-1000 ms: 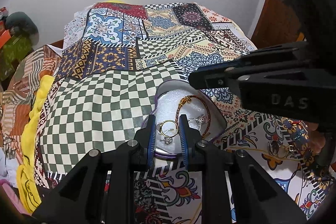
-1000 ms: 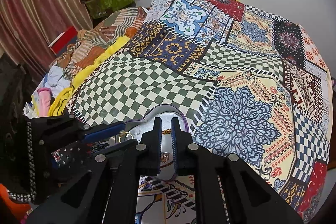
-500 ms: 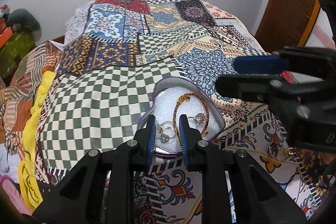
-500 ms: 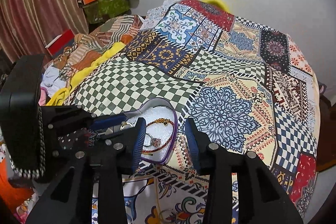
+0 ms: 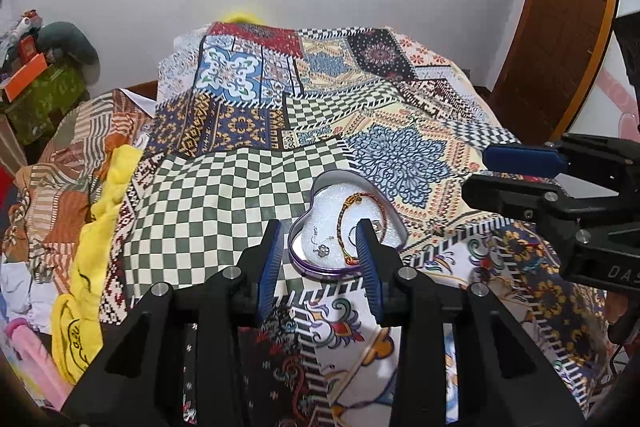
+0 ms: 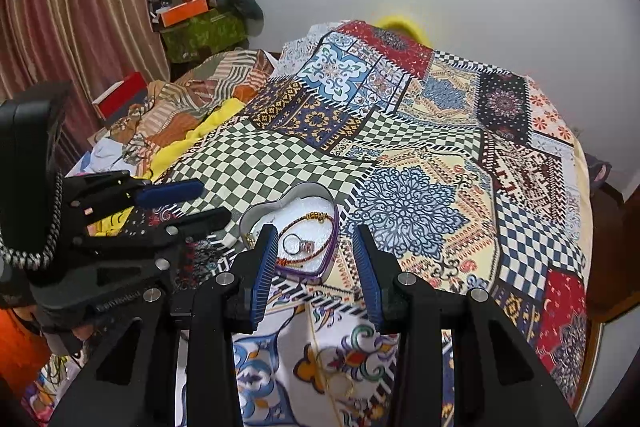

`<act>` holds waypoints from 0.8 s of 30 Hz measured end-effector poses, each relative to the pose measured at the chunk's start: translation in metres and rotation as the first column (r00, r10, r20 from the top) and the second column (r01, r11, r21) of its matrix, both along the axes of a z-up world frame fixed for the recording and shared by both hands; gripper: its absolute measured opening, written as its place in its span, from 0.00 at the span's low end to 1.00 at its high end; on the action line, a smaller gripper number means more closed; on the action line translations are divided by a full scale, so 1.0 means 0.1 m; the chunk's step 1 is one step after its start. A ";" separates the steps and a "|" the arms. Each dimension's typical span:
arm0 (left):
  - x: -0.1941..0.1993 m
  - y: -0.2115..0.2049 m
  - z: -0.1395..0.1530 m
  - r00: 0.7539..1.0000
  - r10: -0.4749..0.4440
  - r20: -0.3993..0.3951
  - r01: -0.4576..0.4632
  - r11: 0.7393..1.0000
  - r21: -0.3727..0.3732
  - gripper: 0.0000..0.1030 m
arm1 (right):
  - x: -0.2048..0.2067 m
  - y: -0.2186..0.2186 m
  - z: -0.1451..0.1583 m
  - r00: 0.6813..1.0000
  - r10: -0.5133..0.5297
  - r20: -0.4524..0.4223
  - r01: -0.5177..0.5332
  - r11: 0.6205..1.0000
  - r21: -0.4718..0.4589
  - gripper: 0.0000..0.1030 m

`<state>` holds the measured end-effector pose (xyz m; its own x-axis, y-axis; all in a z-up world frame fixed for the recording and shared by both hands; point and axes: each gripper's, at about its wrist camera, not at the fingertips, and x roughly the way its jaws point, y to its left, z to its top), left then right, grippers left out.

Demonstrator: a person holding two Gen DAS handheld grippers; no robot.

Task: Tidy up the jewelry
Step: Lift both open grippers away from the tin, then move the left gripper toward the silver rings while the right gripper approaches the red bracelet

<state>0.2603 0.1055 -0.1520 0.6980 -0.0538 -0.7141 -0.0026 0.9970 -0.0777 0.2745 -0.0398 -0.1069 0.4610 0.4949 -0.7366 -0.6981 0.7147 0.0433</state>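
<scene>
My left gripper (image 5: 320,259) is opening, nothing between its jaws; my right gripper (image 6: 316,259) hangs parted and empty above the heart-shaped tin (image 6: 332,211) (bracelet (image 6: 308,257) inside).

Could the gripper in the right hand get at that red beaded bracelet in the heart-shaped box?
Probably yes. The heart-shaped box has no lid on, the bracelet lies exposed on top, and the right gripper hangs just above with empty, parted jaws. The left gripper sits off to the side.
</scene>
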 end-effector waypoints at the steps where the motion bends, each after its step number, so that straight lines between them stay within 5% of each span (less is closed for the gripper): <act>1: -0.03 -0.01 0.04 1.000 -0.001 0.005 0.001 1.000 0.000 0.35 | -0.03 -0.02 0.02 1.000 -0.002 0.005 0.002 1.000 0.002 0.34; 13: -0.42 -0.35 0.33 0.998 -0.040 0.046 0.040 0.999 0.004 0.36 | -0.33 -0.49 0.16 0.997 -0.059 0.058 0.058 0.998 0.023 0.34; 24: -0.48 -0.87 0.13 0.992 -0.130 -0.005 0.130 0.992 0.003 0.36 | -0.37 -1.09 0.06 0.987 -0.159 0.036 0.158 0.987 0.026 0.34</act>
<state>0.2124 0.0189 -0.1389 0.6815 -0.1417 -0.7179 0.1266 0.9891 -0.0751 0.2374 -0.1490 -0.1006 0.5621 0.4296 -0.7068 -0.5772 0.8157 0.0367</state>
